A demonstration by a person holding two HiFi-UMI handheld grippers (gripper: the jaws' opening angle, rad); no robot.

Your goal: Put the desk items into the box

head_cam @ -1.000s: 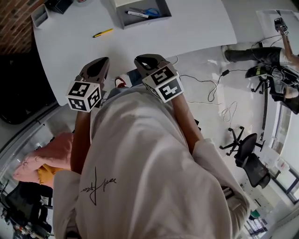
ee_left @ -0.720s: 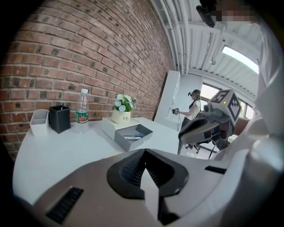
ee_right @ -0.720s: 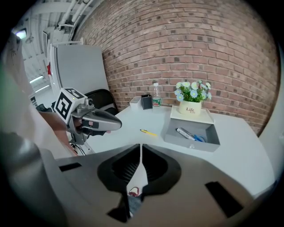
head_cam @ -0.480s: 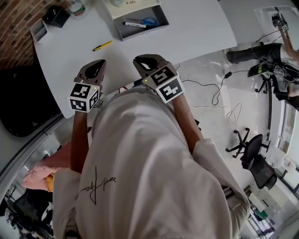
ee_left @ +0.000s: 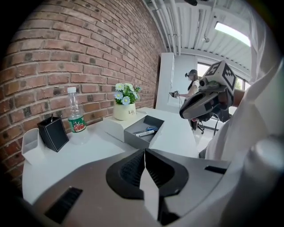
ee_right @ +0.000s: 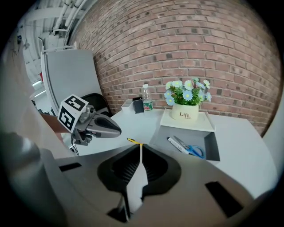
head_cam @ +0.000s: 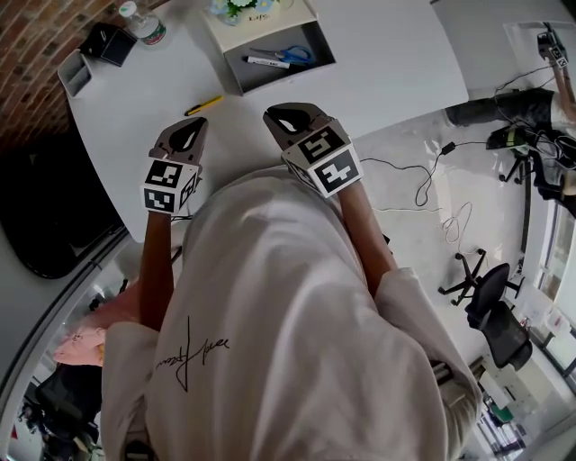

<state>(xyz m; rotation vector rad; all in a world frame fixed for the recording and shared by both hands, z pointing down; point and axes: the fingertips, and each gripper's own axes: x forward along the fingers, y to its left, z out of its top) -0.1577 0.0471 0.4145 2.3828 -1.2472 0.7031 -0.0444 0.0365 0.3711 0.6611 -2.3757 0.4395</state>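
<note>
On the white counter (head_cam: 387, 54) the grey box (head_cam: 319, 43) stands open, with blue scissors (head_cam: 292, 56) and a marker (head_cam: 267, 62) already lying inside it. 1 yellow pen (head_cam: 203, 105) lies on the counter outside the box, between the box and the 2 grippers. The left gripper (head_cam: 184, 137) and the right gripper (head_cam: 292, 117) hover side by side over the near edge of the counter, not touching each other. Both have their jaws together, with nothing between them. Behind the box stands a pot of flowers (ee_right: 185, 114); a bottle (head_cam: 144, 25) and a black holder (head_cam: 106, 42) stand further to the left.
</note>
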